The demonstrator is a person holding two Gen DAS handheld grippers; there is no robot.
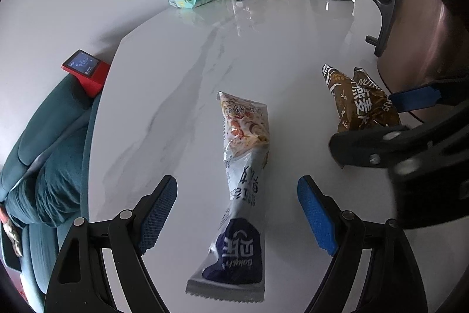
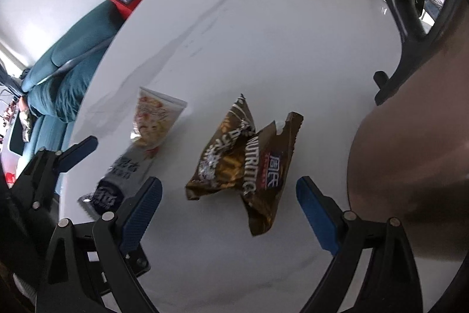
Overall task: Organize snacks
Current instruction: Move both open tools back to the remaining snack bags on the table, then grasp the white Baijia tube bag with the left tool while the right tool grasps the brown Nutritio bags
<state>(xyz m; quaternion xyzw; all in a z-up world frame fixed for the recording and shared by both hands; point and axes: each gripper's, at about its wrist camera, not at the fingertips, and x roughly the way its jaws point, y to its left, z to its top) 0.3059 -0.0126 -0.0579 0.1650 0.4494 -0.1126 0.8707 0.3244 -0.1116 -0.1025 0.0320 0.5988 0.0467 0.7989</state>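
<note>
Blue-padded jaws spread wide, the left gripper (image 1: 237,216) hangs over a long white snack packet (image 1: 240,166) lying on the marble table (image 1: 176,63). Beside that packet, the right gripper (image 2: 228,213), likewise gaping, hovers above a crumpled brown snack bag (image 2: 243,163).

White marbled table (image 1: 181,55) w/ grey veins; brown pack (image 2: 243,163); white-navy pack (image 1: 243,181); blue pads (image 1: 159,213); beside table, teal sofa (image 1: 49,154).
</note>
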